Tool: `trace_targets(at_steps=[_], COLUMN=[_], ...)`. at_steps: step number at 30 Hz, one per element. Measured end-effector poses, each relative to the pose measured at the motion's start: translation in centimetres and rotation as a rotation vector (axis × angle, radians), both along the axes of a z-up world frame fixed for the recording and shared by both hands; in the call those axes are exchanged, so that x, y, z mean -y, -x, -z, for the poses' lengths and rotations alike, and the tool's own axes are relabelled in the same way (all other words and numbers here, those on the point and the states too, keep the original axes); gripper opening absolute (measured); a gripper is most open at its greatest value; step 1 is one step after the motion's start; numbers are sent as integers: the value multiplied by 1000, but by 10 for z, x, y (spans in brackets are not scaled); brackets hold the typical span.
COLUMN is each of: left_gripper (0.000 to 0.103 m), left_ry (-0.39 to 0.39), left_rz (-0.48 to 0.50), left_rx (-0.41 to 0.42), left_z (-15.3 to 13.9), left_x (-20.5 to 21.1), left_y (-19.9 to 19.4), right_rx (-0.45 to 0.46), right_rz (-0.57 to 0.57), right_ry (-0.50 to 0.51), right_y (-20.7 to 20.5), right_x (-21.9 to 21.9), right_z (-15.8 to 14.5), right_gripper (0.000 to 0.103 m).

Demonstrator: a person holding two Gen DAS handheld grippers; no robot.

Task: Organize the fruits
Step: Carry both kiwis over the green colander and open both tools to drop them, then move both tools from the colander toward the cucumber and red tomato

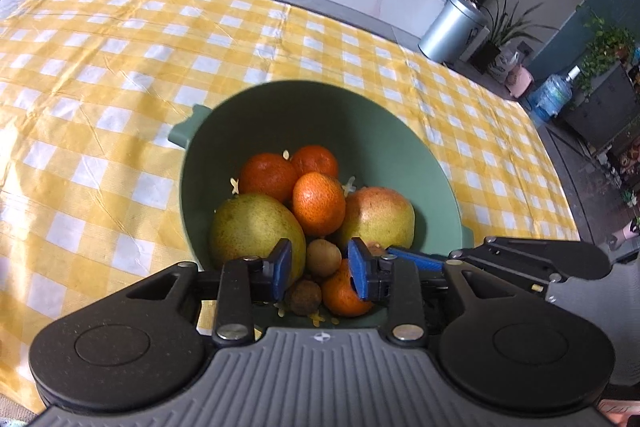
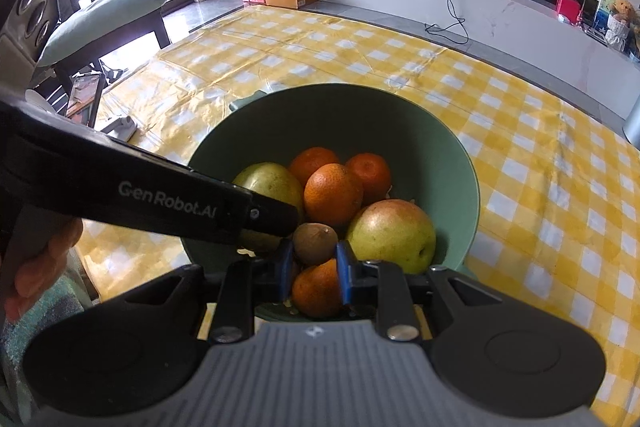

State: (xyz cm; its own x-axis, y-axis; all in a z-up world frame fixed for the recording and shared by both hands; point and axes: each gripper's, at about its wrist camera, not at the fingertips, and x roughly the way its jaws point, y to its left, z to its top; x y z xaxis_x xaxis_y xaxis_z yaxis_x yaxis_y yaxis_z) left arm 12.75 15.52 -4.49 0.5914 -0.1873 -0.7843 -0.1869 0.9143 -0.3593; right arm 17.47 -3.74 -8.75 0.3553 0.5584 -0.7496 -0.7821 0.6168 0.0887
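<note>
A green bowl (image 1: pixel 280 99) (image 2: pixel 360 103) stands on the checked cloth. It holds several oranges (image 1: pixel 318 203), two yellow-green pears (image 1: pixel 252 227) (image 2: pixel 392 233), a brown kiwi (image 1: pixel 323 258) (image 2: pixel 315 243) and a small brown round fruit (image 1: pixel 305 297). My left gripper (image 1: pixel 320 267) hangs over the bowl's near side, open, with the kiwi lying loose between its blue pads. My right gripper (image 2: pixel 315 269) reaches into the bowl from the right, shut, with nothing clamped. The kiwi and an orange (image 2: pixel 316 291) show below it. Its blue finger (image 1: pixel 416 261) lies beside the left gripper.
The yellow-and-white checked cloth (image 1: pixel 120 75) spreads beyond the bowl. The left gripper's black arm (image 2: pixel 160 199), held by a hand (image 2: pixel 40 259), crosses the bowl's left rim. A cushioned chair (image 2: pixel 104 7) stands at the table's left. A metal bin (image 1: pixel 452 31) stands beyond the table's far right edge.
</note>
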Motion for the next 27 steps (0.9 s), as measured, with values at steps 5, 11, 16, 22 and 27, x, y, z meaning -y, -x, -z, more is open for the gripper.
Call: trace_targets(at_steps=[5,11,16,22,27], left_gripper=[38,38,38,38,42], left_ry=[-3,-15,-24,-43,-57], left_rz=[-25,-18,-5,30,82], left_rx=[26,28,37,69,128], left_z=[-6,-8,-12,-25,-39], left_x=[-2,1,7,24,45], left_y=[3,5,7,13,22], right_rx=[-6,-14,-5,38,71], right_rz=[-3,-4,2,48,131], right_ry=[5,14,4,-17,-49], right_y=[0,2,7,15,23], right_x=[-7,-8,-2,19,54], right_z=[3,7,1,-16,-29], right_gripper=[20,20,23,34,47])
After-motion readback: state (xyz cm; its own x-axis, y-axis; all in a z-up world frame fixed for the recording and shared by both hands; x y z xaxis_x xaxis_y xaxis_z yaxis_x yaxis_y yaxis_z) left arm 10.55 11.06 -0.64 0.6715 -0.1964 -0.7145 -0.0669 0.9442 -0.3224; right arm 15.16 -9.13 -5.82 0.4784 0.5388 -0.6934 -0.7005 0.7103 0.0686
